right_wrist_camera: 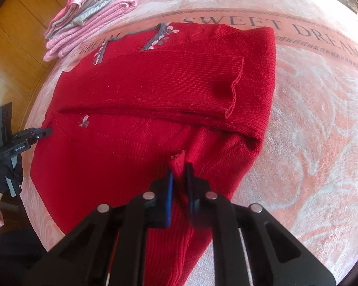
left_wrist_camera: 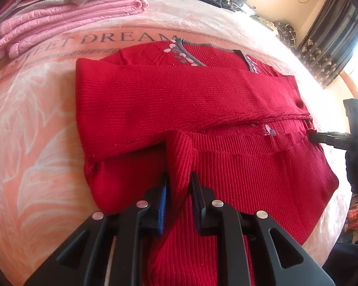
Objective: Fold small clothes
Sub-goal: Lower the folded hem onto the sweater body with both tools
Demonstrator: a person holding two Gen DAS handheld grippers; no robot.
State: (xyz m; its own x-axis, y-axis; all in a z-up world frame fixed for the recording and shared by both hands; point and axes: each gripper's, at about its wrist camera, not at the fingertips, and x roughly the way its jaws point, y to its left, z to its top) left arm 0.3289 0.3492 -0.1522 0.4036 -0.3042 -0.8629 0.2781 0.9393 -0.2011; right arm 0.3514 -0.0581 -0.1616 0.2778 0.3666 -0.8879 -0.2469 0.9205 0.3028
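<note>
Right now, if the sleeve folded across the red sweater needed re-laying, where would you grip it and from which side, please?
I'd pinch the cuff, coming in from the side of the right gripper. The sleeve lies flat across the red sweater, but its cuff end is free and its rim curls up slightly, offering an edge.

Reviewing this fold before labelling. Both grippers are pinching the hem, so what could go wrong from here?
1. The sleeve laid across the red sweater lies loose and may slide off as the hem lifts.
2. Each hand-held gripper, left and right, pinches only a narrow bunch, so fabric could slip out.
</note>
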